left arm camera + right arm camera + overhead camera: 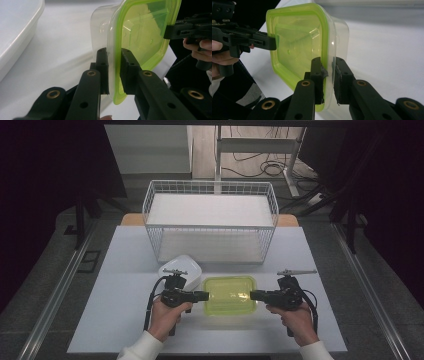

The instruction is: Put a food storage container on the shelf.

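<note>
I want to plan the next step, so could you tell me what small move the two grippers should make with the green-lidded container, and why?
Probably keep it level and carry it forward toward the wire basket. The left gripper and right gripper each clamp an opposite rim of the green-lidded container, so both hands should move together; the white lidded box sits close at its left.

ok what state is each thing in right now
food container: green lid on, looks empty, gripped at both ends
left hand-held gripper: shut on the container's rim
right hand-held gripper: shut on the opposite rim
white box: closed, sitting on the table
wire basket: upright at the back of the table, open top, nothing loose visible inside
</note>
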Demonstrator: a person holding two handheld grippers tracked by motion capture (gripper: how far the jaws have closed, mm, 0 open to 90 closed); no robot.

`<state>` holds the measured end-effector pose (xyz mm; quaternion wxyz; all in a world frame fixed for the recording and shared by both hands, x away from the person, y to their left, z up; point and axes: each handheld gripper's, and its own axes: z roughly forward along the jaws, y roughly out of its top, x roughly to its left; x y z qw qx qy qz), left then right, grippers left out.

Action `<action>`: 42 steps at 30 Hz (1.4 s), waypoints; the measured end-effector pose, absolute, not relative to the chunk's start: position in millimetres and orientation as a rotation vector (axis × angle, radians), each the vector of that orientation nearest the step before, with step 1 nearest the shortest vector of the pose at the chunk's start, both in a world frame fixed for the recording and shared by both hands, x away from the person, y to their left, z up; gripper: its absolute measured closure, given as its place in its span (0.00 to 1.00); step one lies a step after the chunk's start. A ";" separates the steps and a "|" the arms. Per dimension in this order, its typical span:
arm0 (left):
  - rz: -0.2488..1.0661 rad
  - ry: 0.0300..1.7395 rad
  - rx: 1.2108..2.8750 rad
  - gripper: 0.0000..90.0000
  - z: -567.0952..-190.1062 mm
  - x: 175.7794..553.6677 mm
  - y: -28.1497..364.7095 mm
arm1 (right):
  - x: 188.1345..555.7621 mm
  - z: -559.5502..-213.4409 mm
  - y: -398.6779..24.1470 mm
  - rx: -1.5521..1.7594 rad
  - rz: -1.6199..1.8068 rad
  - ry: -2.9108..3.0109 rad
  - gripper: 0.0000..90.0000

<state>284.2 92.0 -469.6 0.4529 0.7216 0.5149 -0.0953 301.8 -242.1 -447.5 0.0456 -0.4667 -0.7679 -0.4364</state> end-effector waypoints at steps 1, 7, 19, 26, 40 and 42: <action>-0.235 1.271 1.782 0.88 -469.6 284.2 92.0 | 301.8 -447.5 -242.1 -1.425 -1.333 -2.345 0.88; -0.228 1.243 1.788 0.87 -460.8 286.7 94.2 | 298.4 -436.6 -240.7 -1.415 -1.382 -2.372 0.87; -0.189 1.200 1.792 0.88 -437.1 291.9 103.6 | 299.5 -420.0 -235.1 -1.371 -1.464 -2.400 0.87; -0.154 1.186 1.790 0.88 -422.1 293.9 109.4 | 302.3 -409.9 -229.6 -1.350 -1.507 -2.409 0.87; -0.115 1.151 1.774 0.88 -392.9 301.8 119.4 | 310.1 -379.4 -221.7 -1.293 -1.578 -2.441 0.87; -0.102 1.145 1.773 0.88 -388.2 303.0 120.3 | 311.5 -375.5 -220.5 -1.290 -1.590 -2.444 0.87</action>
